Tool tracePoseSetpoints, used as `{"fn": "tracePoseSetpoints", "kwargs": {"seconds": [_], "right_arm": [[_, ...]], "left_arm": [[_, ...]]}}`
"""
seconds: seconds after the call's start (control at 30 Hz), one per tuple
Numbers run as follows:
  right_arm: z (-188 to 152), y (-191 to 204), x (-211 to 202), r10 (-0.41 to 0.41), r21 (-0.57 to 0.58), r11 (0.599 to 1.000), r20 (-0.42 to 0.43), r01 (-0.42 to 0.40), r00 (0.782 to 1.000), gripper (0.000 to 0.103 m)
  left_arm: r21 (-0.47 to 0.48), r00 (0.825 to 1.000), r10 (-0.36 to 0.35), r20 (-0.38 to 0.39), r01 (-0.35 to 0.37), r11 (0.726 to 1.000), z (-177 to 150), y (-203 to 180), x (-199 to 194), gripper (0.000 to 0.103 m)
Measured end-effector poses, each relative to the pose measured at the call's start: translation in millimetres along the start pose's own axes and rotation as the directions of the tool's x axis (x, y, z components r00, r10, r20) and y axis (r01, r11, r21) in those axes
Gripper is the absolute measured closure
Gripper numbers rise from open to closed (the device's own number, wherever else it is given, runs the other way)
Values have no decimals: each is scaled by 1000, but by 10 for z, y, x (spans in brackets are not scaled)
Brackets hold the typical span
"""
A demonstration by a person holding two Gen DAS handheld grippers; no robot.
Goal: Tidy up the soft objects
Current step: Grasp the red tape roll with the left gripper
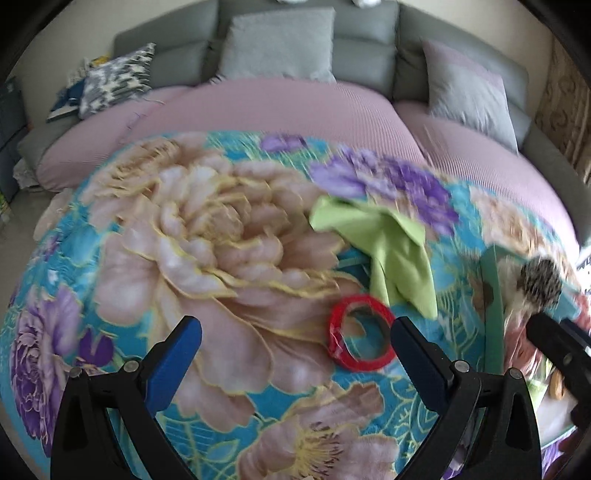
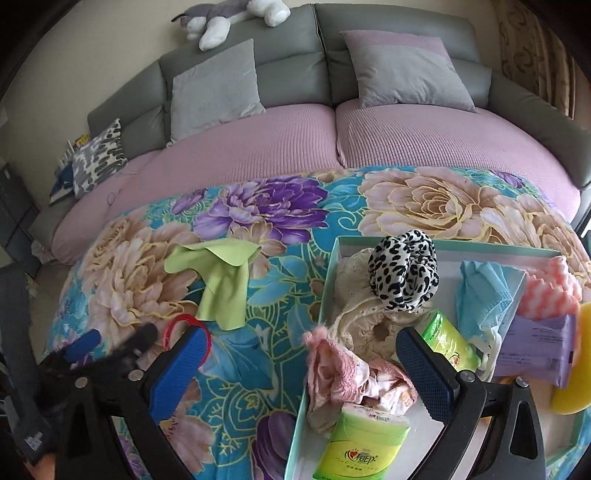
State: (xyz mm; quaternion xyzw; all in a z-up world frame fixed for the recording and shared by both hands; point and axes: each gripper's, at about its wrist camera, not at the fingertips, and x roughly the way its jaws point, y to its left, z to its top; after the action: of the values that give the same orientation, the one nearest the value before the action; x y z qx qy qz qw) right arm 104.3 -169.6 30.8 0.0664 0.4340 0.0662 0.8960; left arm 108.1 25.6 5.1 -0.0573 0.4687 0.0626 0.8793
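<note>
A green cloth (image 1: pixel 391 251) lies crumpled on the floral blanket (image 1: pixel 207 229); it also shows in the right wrist view (image 2: pixel 221 277). A red ring (image 1: pixel 360 332) lies just below it, beside my left gripper's right finger. My left gripper (image 1: pixel 295 354) is open and empty over the blanket. My right gripper (image 2: pixel 303 362) is open and empty, above the left edge of a teal box (image 2: pixel 480 247). The box holds a leopard-print scrunchie (image 2: pixel 404 271), a cream lace cloth (image 2: pixel 354 314), a pink cloth (image 2: pixel 343 369), a blue mask (image 2: pixel 484 291), tissue packs (image 2: pixel 358 443) and a pink striped cloth (image 2: pixel 550 291).
The bed has a pink ribbed mattress cover (image 2: pixel 295 144), grey pillows (image 2: pixel 214 88) and a grey headboard (image 2: pixel 388 22). A patterned cushion (image 2: pixel 98 157) lies at the left. A plush toy (image 2: pixel 229 16) lies on the headboard. A yellow sponge (image 2: pixel 576 369) is at the box's right.
</note>
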Motion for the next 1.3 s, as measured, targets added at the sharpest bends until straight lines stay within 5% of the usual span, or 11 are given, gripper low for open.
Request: {"fn": "tracePoseSetpoints", "kwargs": {"seconds": [0.5,0.93,1.3], "right_arm": [[-4,-131,37,-42,15,999,-17,42,999,0],[-10,-116,54,-54,6,998,-22,55,998,0],[-28,-17,74,-58,-28,998,-27,57,998,0]], "left_arm": [[74,998,-10,-64,14,997,-96,-319,340,3],[114,996,-56,-71,64,991,-101,-409,322,49],[55,999,-39,-23,40,998,-8,-159,175,50]]}}
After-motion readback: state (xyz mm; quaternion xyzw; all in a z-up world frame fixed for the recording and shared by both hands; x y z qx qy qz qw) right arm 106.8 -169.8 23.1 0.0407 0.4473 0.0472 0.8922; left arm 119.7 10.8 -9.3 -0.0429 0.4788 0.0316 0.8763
